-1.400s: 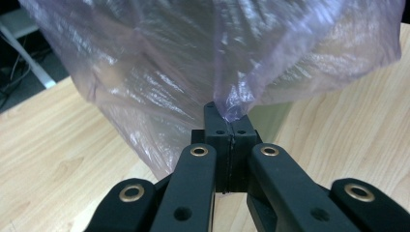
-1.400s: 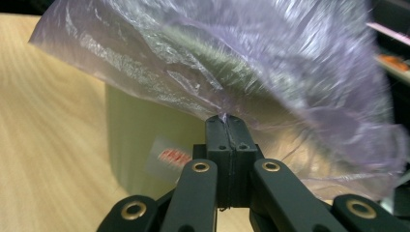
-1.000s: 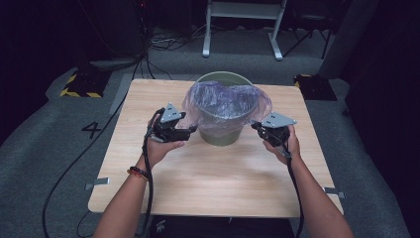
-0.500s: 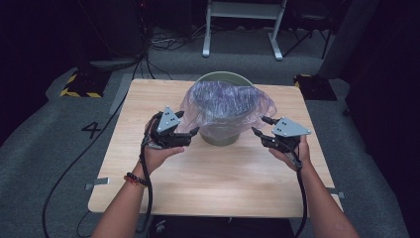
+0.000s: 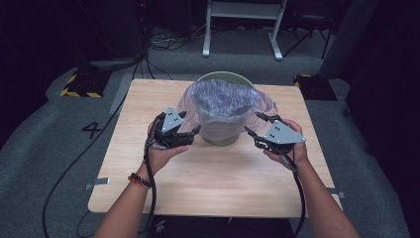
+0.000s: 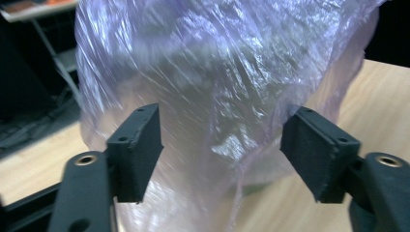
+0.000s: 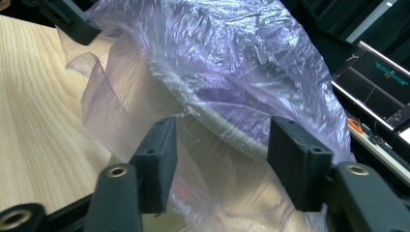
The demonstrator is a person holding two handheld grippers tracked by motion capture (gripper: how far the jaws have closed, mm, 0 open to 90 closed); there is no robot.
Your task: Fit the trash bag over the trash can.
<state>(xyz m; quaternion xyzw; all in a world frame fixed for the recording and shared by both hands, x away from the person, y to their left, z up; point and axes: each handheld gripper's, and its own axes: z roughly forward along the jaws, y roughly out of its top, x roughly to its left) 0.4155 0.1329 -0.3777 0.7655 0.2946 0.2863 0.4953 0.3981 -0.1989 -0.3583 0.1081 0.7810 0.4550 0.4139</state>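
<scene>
A green bin (image 5: 224, 135) stands mid-table on the wooden table (image 5: 218, 173), with a clear purple plastic bag (image 5: 223, 101) draped loosely over its mouth. My left gripper (image 5: 194, 131) is at the bin's left side; its jaws have just been closing and stand apart, with bag (image 6: 212, 96) film bulging between them, unpressed by my left gripper (image 6: 222, 150). My right gripper (image 5: 252, 124) is at the bin's right; its jaws have just been opening. In the right gripper view my right gripper (image 7: 220, 159) is open, with the bag (image 7: 227, 53) and the bin rim (image 7: 212, 121) just beyond the pads.
A white metal stand (image 5: 242, 29) and cables lie on the floor behind the table. Yellow-and-black striped blocks (image 5: 79, 84) sit at the back left, and another block at the back right (image 5: 312, 87). A lit screen (image 7: 382, 82) is off to the bin's far side.
The right gripper's jaws went from shut on the bag's edge to open, and that hand drew back to the right. The bag's right side now hangs free. The left hand barely shifted.
</scene>
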